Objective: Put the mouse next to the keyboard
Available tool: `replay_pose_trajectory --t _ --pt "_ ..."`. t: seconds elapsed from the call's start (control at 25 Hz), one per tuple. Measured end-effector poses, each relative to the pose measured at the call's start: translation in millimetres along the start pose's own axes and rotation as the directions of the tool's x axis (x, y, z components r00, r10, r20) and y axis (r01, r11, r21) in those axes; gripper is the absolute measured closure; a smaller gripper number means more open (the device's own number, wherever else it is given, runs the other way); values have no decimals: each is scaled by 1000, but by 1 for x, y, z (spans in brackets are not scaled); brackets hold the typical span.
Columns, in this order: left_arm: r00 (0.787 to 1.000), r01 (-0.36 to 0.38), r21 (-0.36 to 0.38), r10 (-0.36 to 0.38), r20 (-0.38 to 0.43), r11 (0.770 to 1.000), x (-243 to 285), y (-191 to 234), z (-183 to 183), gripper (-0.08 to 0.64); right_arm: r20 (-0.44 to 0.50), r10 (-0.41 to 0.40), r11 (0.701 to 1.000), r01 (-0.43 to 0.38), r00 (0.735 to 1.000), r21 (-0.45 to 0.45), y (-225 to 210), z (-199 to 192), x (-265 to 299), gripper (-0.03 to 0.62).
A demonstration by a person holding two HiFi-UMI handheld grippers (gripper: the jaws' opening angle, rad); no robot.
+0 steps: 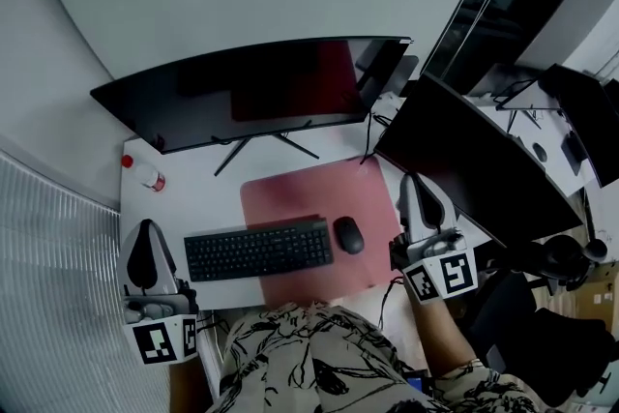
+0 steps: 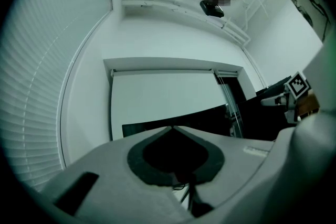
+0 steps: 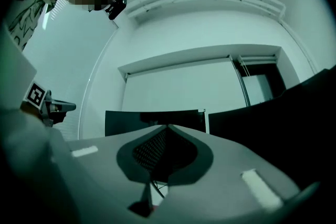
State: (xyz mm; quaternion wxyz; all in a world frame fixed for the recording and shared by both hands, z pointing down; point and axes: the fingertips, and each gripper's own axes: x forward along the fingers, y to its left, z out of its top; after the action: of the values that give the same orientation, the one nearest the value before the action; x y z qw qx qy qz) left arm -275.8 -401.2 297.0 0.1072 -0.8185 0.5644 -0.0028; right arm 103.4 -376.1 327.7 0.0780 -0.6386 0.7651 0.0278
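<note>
In the head view a black mouse (image 1: 348,234) lies on a pink desk mat (image 1: 319,198), just right of a black keyboard (image 1: 258,250). My left gripper (image 1: 147,232) stands upright at the desk's front left corner, shut and empty. At the mat's right edge my right gripper (image 1: 423,184) points upward, shut and empty, a short way right of the mouse. In both gripper views the jaws meet at a tip, left gripper (image 2: 172,127) and right gripper (image 3: 168,126), aimed at the wall and the monitors.
A wide black monitor (image 1: 256,87) stands behind the mat, and a second monitor (image 1: 469,160) is angled at the right. A small bottle with a red cap (image 1: 145,173) stands at the back left of the white desk (image 1: 193,193). Cables run by the monitor stands.
</note>
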Motion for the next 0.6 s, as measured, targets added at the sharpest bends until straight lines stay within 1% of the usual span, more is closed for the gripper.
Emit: replay_pose_trajectory --t 0.16,0.28,0.44,0.6 --pt "1000 -20 9 20 -2 1000 -4 6 2 563 18 -15 1000 15 1000 -10 -7 20 -8 586" --pt "999 -37 12 37 2 999 -8 13 3 563 15 -25 999 25 1000 -38 -10 28 -15 586" --pt "998 -62 16 62 4 998 -11 22 1 563 10 -56 994 57 998 -96 -18 31 -23 586" --pt "996 -85 22 85 2 996 -17 29 3 563 8 -95 991 95 995 -95 -29 30 -31 588"
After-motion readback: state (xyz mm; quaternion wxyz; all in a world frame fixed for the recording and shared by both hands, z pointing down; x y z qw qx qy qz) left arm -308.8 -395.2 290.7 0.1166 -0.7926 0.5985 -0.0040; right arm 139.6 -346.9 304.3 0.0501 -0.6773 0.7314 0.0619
